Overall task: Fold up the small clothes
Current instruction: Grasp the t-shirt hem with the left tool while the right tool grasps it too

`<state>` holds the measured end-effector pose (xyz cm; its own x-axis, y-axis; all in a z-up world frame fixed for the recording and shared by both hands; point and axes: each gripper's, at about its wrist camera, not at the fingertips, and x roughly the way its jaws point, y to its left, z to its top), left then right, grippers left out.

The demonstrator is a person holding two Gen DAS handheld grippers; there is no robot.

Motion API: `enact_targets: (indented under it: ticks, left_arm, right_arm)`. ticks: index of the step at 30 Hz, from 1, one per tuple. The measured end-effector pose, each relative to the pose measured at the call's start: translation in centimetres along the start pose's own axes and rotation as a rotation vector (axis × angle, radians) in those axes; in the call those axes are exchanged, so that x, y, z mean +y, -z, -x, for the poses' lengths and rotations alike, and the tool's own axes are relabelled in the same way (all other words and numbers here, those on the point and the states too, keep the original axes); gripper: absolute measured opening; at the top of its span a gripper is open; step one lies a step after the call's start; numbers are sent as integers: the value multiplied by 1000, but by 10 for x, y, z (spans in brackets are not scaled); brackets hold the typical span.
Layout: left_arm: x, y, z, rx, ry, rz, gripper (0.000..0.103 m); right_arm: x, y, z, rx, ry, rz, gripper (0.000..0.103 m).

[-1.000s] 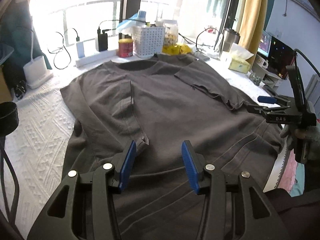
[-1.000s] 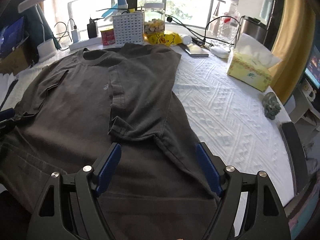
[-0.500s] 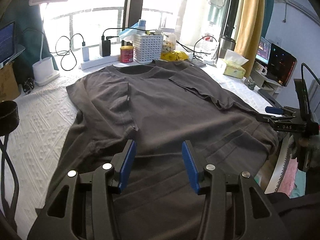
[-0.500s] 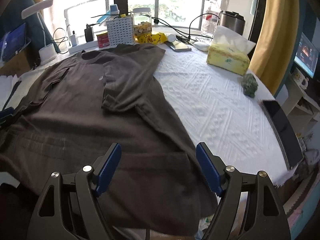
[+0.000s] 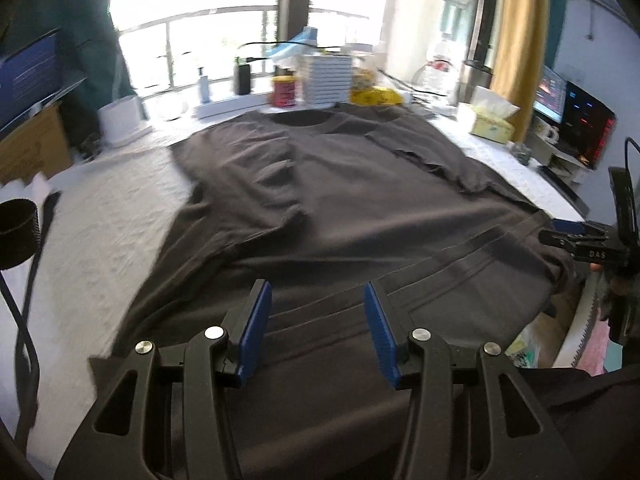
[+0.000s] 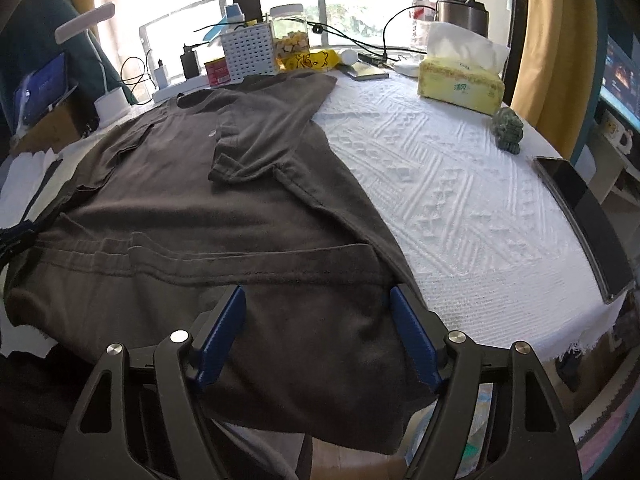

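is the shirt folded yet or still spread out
Partly folded: the shirt lies flat on the table with both sleeves turned in over the body; its hem hangs over the near edge.

Bright railed window (image 6: 360, 12), yellow curtain (image 6: 556, 52), white textured tablecloth (image 6: 460, 184).

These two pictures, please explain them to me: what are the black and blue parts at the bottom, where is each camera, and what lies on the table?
No robot here: a person holds a two-finger tool in each hand, with a camera on each looking forward along the blue fingers. One picture is from the left tool, the other from the right tool. Both are open and hold nothing. A dark T-shirt, sleeves folded inward, lies on a white tablecloth, its hem hanging over the near edge. Nearby are a tissue box and a white basket.
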<state>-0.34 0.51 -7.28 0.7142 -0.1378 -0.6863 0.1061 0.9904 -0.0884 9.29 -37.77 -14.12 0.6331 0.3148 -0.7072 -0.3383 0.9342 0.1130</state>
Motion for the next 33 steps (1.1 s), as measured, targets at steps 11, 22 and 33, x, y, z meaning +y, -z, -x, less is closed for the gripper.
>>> enact_targets:
  ticks: [11,22,33]
  left_arm:
    - [70,31,28,0,-219,129,48]
    - [87,53,30,22,-268,154,47]
    - [77,51,41,-27,-289,75,4]
  right_arm:
    - [13,-1,-4,-25,42,59,45]
    - [27,-6,4,-47,23,104,7]
    - [27,-17,30,-121,-3,88,6]
